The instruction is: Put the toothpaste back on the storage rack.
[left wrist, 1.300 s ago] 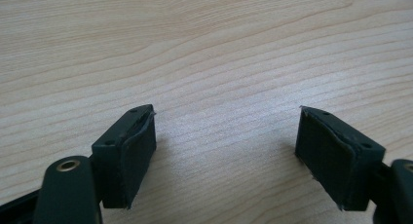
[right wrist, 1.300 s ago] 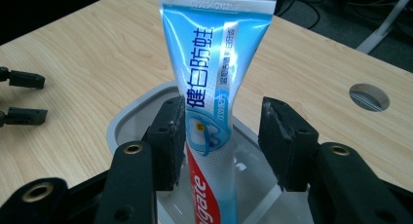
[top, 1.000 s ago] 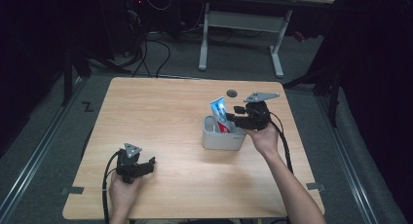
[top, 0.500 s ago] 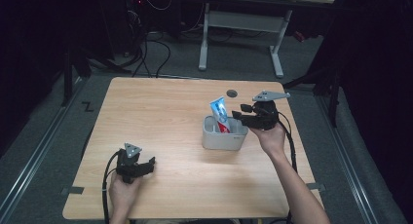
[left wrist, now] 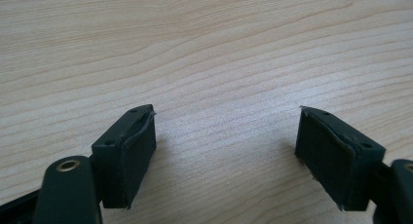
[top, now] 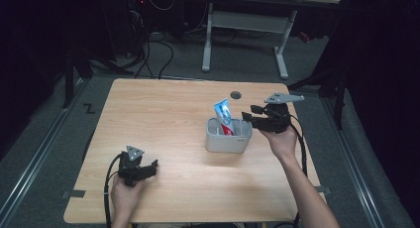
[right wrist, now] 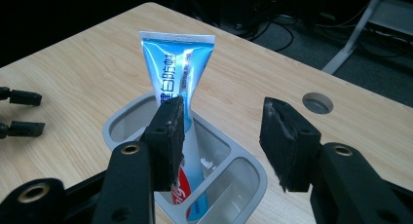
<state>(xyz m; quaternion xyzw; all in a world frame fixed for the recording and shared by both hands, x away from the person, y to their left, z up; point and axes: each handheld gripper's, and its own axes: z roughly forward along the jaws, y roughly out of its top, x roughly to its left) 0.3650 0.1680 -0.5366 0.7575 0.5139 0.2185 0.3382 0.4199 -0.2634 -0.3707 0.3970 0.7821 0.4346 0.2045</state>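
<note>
The tube (right wrist: 181, 87) is stood upright in the grey holder (top: 228, 142). The right gripper (right wrist: 221, 136) is released, empty, just beside it; it should be drawn clear without knocking the tube. The left gripper (left wrist: 226, 151) is held open, empty.

Room around my table (top: 163, 119) dark, tabletop alone lit from above. Soft short shadows under my fingers (left wrist: 127, 153) on wood. White glare streak on toothpaste tube (right wrist: 178, 73) ahead of my right fingers. High view soft, grainy; close fingers slightly blurred.
</note>
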